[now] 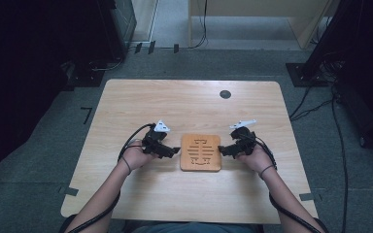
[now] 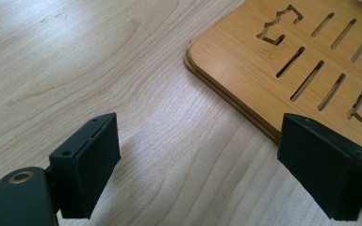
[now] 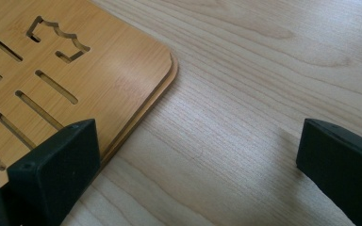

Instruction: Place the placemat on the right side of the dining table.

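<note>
**Inspector:** High view first — where does the board lie?

**Assistant:** The slotted wooden board (image 1: 200,152) lies flat on the table (image 1: 126,102), slightly toward 6 o'clock from the table's middle. A small dark round disc (image 1: 225,94) sits at about 1 o'clock from the board, well apart from it.

**Inspector:** Grippers?

**Assistant:** The left gripper (image 1: 174,151) stands at the board's 9 o'clock edge and the right gripper (image 1: 222,150) at its 3 o'clock edge, each held in a hand, tips just beside the board.

**Inspector:** State of the left tool, from the left gripper view?

**Assistant:** Jaws spread wide, nothing between them but bare table (image 2: 99,70). One jaw overlaps the board (image 2: 283,52) at its edge in the picture; contact cannot be confirmed. A rounded corner of the board shows at 12 o'clock.

**Inspector:** And the right gripper view?

**Assistant:** Same finding — jaws wide apart and empty. One jaw sits at 8 o'clock against the board's (image 3: 113,70) edge in the picture; the other is at 4 o'clock over the table. The board appears as two thin layers stacked, with cut-out slots.
</note>
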Motion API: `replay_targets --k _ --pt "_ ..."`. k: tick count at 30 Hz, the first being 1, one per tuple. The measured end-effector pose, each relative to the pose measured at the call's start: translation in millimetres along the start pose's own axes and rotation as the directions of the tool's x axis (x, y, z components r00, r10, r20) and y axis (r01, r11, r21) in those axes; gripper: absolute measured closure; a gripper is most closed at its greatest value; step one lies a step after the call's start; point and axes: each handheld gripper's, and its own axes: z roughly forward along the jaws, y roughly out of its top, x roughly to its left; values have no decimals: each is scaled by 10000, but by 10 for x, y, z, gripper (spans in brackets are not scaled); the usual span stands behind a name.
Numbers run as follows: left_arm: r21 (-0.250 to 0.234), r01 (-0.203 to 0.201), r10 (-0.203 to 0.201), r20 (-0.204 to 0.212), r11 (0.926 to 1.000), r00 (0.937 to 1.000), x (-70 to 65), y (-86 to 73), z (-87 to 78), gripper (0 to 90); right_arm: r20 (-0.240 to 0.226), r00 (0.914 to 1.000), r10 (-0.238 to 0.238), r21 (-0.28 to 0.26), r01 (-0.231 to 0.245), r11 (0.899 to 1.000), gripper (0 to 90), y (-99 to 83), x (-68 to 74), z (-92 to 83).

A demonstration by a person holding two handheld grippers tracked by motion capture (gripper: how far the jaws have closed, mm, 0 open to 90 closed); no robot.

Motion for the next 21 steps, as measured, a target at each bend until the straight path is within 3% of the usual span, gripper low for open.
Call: replay_targets --k 21 --pt "-70 -160 161 67 9998 9998 -34 -9 -27 130 -26 9998 -177 -8 177 9998 1 26 50 33"
